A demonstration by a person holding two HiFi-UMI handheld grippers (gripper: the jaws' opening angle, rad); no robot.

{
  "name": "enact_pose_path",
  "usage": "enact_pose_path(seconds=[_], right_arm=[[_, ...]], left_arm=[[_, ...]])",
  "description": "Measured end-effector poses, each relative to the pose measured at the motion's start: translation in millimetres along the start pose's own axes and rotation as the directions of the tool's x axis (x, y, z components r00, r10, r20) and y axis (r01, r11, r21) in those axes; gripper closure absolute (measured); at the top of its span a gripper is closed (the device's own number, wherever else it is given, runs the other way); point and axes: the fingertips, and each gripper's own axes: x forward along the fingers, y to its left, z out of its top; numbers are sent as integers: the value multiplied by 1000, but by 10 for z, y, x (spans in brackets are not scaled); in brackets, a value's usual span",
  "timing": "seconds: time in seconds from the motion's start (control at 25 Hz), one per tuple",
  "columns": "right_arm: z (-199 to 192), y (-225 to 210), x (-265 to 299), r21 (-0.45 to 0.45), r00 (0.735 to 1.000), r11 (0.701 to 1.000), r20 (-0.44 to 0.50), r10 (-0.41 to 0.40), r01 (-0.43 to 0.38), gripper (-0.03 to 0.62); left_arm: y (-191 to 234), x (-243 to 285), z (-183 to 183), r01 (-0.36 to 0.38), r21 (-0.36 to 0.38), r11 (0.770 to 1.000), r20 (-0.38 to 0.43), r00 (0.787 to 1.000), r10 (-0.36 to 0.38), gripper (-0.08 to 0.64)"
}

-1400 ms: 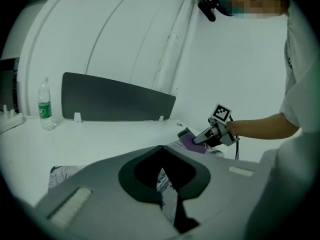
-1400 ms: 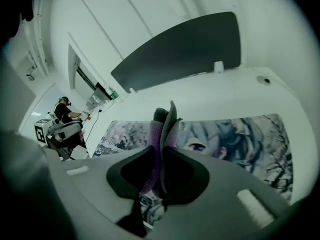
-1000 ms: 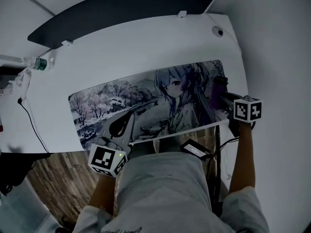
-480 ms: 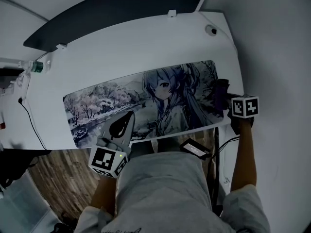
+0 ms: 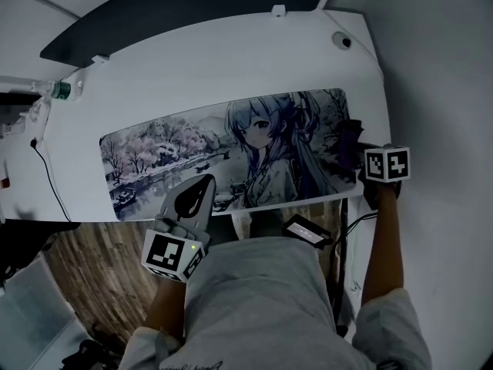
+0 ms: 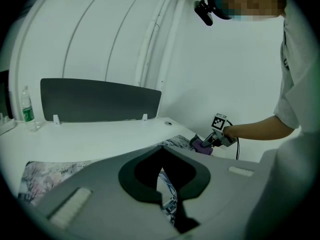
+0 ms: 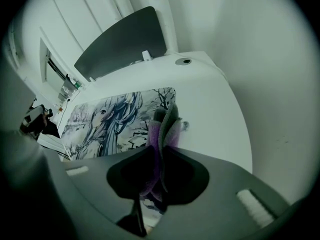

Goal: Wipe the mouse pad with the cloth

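Note:
The long mouse pad (image 5: 177, 149), printed with an anime figure and blossom trees, lies flat on the white desk (image 5: 231, 68). My right gripper (image 5: 350, 149) is at the pad's right end, shut on a folded purple and grey cloth (image 7: 164, 126). The cloth (image 5: 347, 137) sticks out past the jaw tips over the pad's edge (image 7: 165, 96). My left gripper (image 5: 206, 180) hovers over the pad's front edge, left of the printed figure, shut with nothing in it. From the left gripper view the right gripper (image 6: 216, 138) and cloth (image 6: 202, 145) show far off.
A dark partition panel (image 5: 192, 6) runs along the desk's back edge. A water bottle (image 5: 58, 91) and a black cable (image 5: 42, 172) sit at the far left. A round grommet (image 5: 341, 41) is at the back right corner. A black device (image 5: 306, 232) hangs below the desk's front edge.
The head camera has shifted a little. The left gripper stays over the pad's front edge and the right gripper stays at the pad's right end with the cloth.

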Motion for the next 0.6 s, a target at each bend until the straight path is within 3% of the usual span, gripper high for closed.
enact_pose_path(seconds=[0.32,0.6], right_arm=[[-2,205,53,23,999,999,-1,-39,39,521],[-6,621,180,24,998,998,-16,-64,64,522]], left_arm=[[140,-235,-128,28,-8,1000,13,1000,-28,541],[641,-687,-262,8,-10,1000,8,1000,-8,541]])
